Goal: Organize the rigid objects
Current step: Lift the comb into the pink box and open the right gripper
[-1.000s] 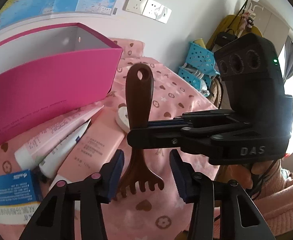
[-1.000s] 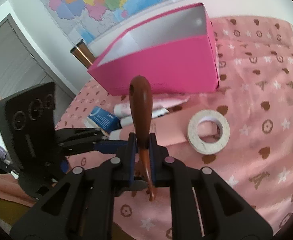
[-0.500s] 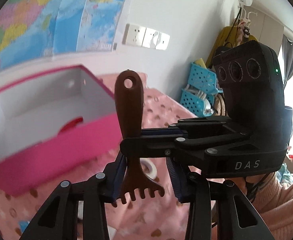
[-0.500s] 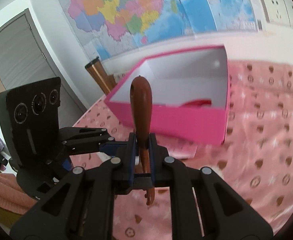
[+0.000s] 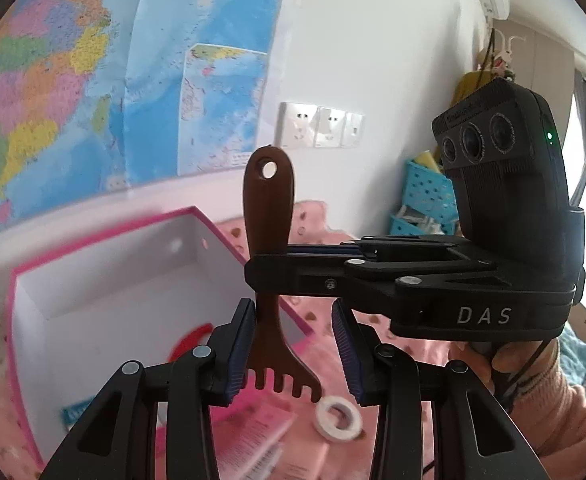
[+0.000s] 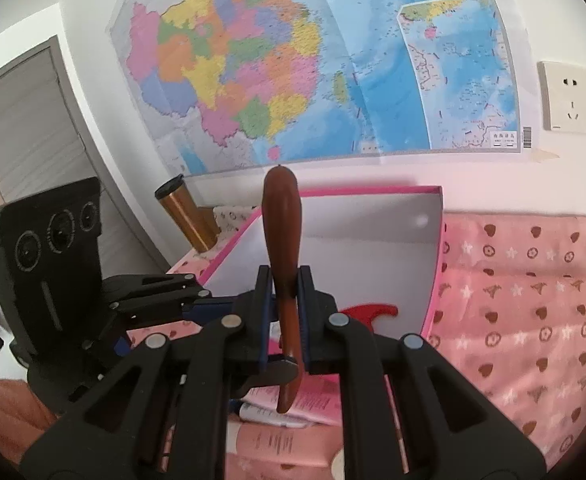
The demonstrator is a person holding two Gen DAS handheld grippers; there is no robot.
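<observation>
Both tongs have gone up since a second ago, so the pink box now shows its white inside at lower left of the left view. It holds only a red thing. The left tongs stand narrow around the brown rake, not squeezing. The right tongs pinch its handle tight. The tape ring, tubes and papers wait on the pink cloth below. Most tidying is left.
</observation>
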